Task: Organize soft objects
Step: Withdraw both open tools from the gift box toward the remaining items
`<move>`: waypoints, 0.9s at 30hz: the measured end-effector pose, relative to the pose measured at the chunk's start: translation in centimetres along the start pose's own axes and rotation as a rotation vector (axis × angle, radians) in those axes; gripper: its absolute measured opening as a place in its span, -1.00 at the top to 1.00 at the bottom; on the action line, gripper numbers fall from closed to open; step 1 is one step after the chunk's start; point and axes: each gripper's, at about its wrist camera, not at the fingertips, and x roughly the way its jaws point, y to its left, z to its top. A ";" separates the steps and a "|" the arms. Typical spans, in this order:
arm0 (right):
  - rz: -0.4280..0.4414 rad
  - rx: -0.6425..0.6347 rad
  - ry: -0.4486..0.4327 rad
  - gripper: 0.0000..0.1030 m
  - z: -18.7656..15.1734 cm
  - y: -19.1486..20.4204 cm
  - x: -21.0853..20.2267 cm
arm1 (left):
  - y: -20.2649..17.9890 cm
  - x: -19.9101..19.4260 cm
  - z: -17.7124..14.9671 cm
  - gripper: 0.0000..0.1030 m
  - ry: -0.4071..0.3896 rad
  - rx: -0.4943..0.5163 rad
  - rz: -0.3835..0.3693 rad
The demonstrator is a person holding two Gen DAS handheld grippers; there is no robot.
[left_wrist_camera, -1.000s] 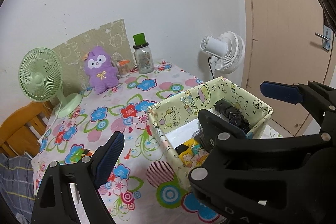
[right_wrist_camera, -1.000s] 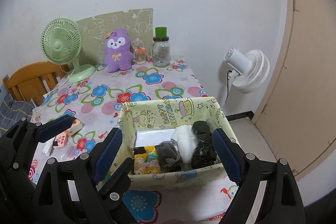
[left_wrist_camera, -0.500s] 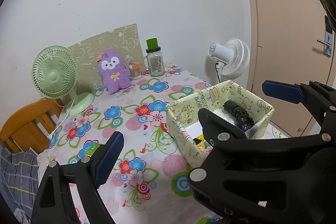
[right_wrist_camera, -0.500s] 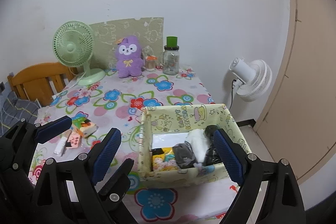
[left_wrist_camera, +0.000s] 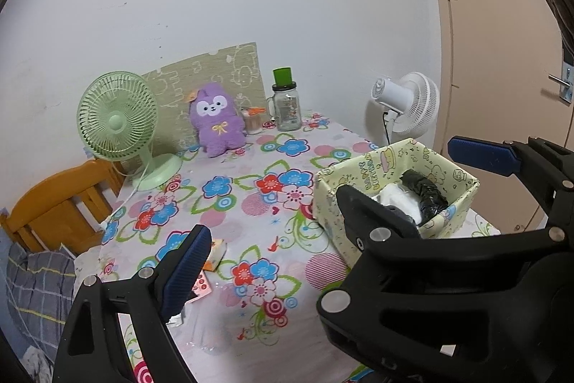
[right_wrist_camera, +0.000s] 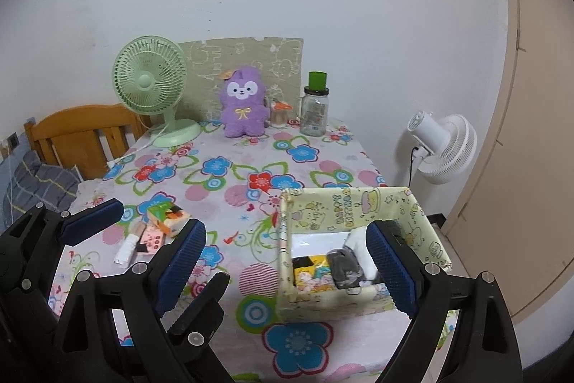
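On the floral tablecloth (right_wrist_camera: 229, 192): sorting looks largely done, one soft item possibly outstanding.

In the patterned storage box (right_wrist_camera: 423, 228) at the table's near right corner you already have a black bundle (left_wrist_camera: 425, 194), a white soft piece (left_wrist_camera: 396, 201), a grey rolled item (right_wrist_camera: 346, 270) and a yellow printed one (right_wrist_camera: 312, 270), packed side by side. Your left gripper (left_wrist_camera: 319, 203) and right gripper (right_wrist_camera: 283, 266) both stand released, jaws wide, nothing between the pads, held clear above the table edge. Left to judge: the purple plush toy (right_wrist_camera: 244, 103) sits upright by the back wall, well apart from the box, beside the green desk fan (right_wrist_camera: 150, 81). Small packets (right_wrist_camera: 158, 225) lie loose near your left gripper; whether they count as soft, you cannot tell.
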 end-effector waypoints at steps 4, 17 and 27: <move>0.012 -0.007 0.001 -0.80 0.1 1.0 0.1 | 0.8 -0.2 -0.3 -0.78 0.000 -0.010 0.006; 0.035 -0.052 -0.007 -0.80 0.3 4.4 1.2 | 4.0 0.1 -1.2 -0.78 0.031 -0.044 -0.001; 0.076 -0.084 0.026 -0.80 0.4 7.3 3.9 | 6.7 1.5 -2.4 -0.78 0.056 -0.086 0.018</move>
